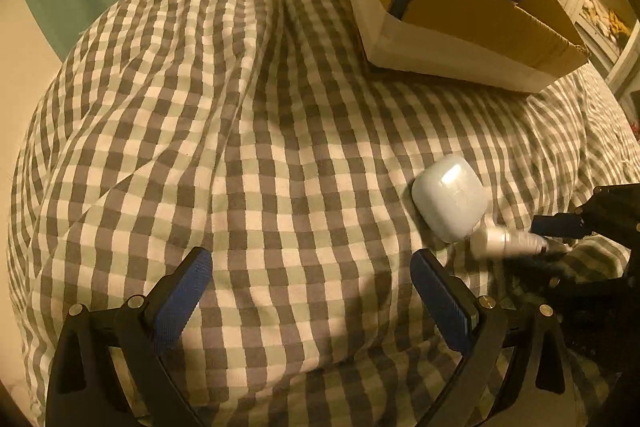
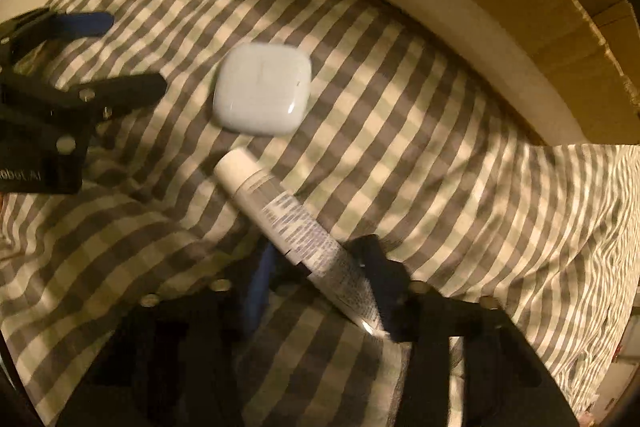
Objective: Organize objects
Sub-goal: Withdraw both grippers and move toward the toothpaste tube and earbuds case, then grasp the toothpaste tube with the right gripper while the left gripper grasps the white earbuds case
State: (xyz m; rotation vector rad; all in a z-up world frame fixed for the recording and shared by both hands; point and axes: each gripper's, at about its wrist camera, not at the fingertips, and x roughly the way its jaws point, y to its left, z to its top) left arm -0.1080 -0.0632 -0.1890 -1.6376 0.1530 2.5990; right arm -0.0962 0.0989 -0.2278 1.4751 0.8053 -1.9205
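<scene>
On checked bedding, right gripper [image 2: 320, 279] clamps the tube [image 2: 296, 231] near its tail; lift level toward cardboard box [image 2: 520, 39], clear of earbud case [image 2: 262, 89]. Left gripper [image 1: 308, 291] spread wide, empty.

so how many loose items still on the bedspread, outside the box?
2. A white earbud case lies free on the checked bedspread; a white tube sits beside it, between the right gripper fingers. The cardboard box may hide more behind it.
</scene>
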